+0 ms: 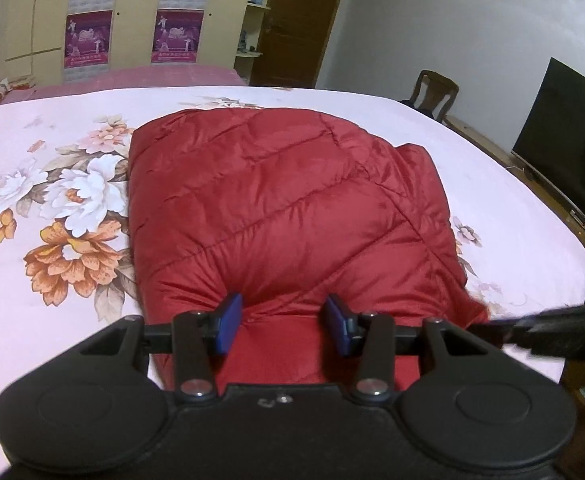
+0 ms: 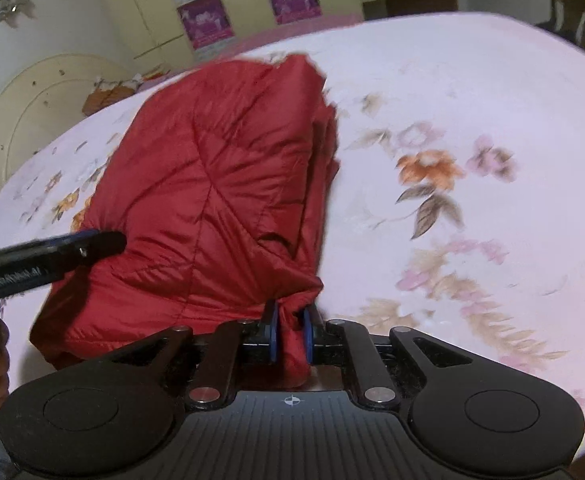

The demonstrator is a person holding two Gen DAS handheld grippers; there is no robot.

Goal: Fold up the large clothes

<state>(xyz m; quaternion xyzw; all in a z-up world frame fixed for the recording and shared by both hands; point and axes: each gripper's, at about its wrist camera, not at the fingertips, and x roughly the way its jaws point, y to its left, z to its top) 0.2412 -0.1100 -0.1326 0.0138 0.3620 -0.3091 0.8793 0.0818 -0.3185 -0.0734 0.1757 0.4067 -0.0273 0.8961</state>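
Red jacket (image 1: 284, 200) on bed (image 1: 52, 128); both grippers (image 2: 291, 336) pinching near edge

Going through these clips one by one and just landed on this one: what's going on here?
A person is folding a red quilted jacket on a bed with a floral bedspread, using a hand-held gripper in each hand. The right hand-held gripper is shut on a bunched corner of the jacket's near edge. The left hand-held gripper has its blue pads pressing into a thick puff of that same near edge. The jacket already lies partly folded, with layers stacked along one side.
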